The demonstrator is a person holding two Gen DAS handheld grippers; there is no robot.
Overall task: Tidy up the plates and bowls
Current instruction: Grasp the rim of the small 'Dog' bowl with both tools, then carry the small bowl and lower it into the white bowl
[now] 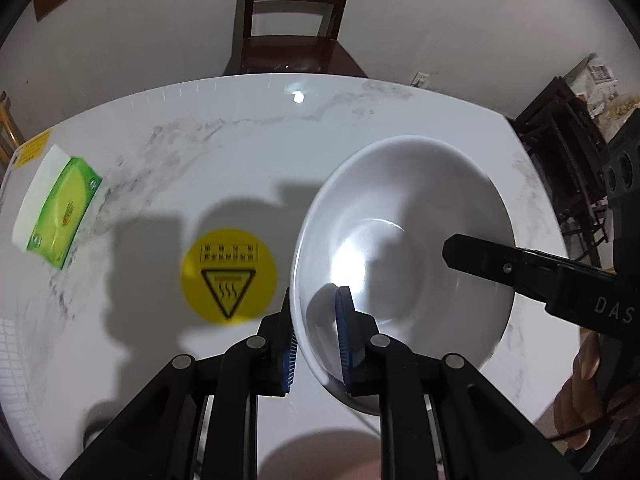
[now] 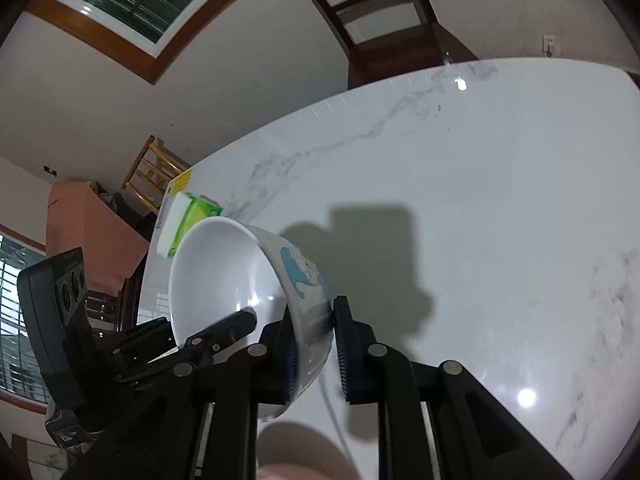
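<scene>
A white bowl [image 1: 404, 240] with a blue cartoon print on its outside [image 2: 300, 268] is held tilted above the white marble table [image 1: 200, 152]. My left gripper [image 1: 316, 340] is shut on the bowl's near rim, one blue pad inside and one outside. My right gripper [image 2: 316, 344] is shut on the opposite wall of the same bowl [image 2: 224, 272]. In the left wrist view one right finger [image 1: 480, 256] reaches into the bowl. In the right wrist view the left gripper's finger [image 2: 224, 330] shows inside the bowl. No plates are in view.
A green tissue box [image 1: 60, 216] lies at the table's left side, also in the right wrist view [image 2: 188, 224]. A round yellow warning sticker [image 1: 228, 276] is on the table. A dark wooden chair [image 1: 292, 20] stands behind the far edge. Dark furniture [image 1: 568, 152] stands right.
</scene>
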